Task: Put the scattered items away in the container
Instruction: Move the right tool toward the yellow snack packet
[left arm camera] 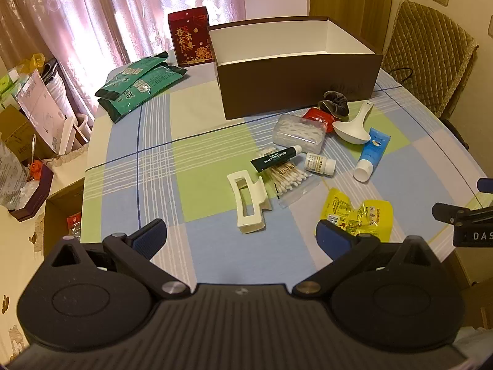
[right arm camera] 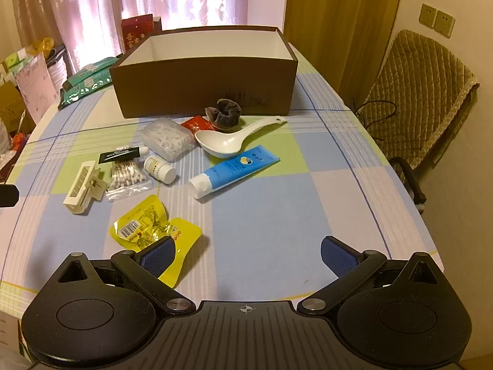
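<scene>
Seen from the left wrist, the left gripper (left arm camera: 241,240) hangs low over the checked tablecloth (left arm camera: 129,185) with its blue-padded fingers spread wide and nothing between them. Just ahead of the gap lies the white hair claw clip (left arm camera: 248,200), touching the bag of cotton swabs (left arm camera: 289,182) beside it; a dark green tube (left arm camera: 275,158) rests on those swabs. The yellow snack packet (left arm camera: 359,214) sits right at the right-hand fingertip. Farther on are a small white bottle (left arm camera: 320,163), a blue tube (left arm camera: 371,152), a white spoon (left arm camera: 354,126), a clear box of floss picks (left arm camera: 299,132), a red sachet (left arm camera: 319,115) and a dark scrunchie (left arm camera: 334,101), the last against the brown box (left arm camera: 299,83), which stands open at the far side.

From the right wrist, the right gripper (right arm camera: 246,254) is likewise spread apart and empty above bare cloth. Its left-hand finger overlaps the yellow snack packet (right arm camera: 148,231); the blue tube (right arm camera: 234,168) lies ahead, well apart, with the white spoon (right arm camera: 231,140) and brown box (right arm camera: 203,83) beyond.
</scene>
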A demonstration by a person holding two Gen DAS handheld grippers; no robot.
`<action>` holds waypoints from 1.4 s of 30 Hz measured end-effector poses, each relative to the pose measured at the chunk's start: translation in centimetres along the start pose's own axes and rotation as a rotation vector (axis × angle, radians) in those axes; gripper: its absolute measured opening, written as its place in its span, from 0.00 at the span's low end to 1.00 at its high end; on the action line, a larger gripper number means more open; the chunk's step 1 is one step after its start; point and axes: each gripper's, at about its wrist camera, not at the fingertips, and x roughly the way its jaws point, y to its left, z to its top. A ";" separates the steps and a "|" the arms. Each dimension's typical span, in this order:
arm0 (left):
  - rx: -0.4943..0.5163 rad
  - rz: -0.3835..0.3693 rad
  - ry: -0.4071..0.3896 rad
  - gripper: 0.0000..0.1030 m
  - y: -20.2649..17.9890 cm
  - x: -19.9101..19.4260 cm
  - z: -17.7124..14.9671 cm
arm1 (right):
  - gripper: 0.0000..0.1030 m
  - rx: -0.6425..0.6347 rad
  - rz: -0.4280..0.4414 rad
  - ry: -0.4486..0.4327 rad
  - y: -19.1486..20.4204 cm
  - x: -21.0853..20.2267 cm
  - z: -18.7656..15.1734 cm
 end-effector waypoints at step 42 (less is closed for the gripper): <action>0.013 -0.048 0.005 0.99 2.8 1.1 -1.3 | 1.00 0.012 -0.008 -0.063 2.6 -0.3 0.3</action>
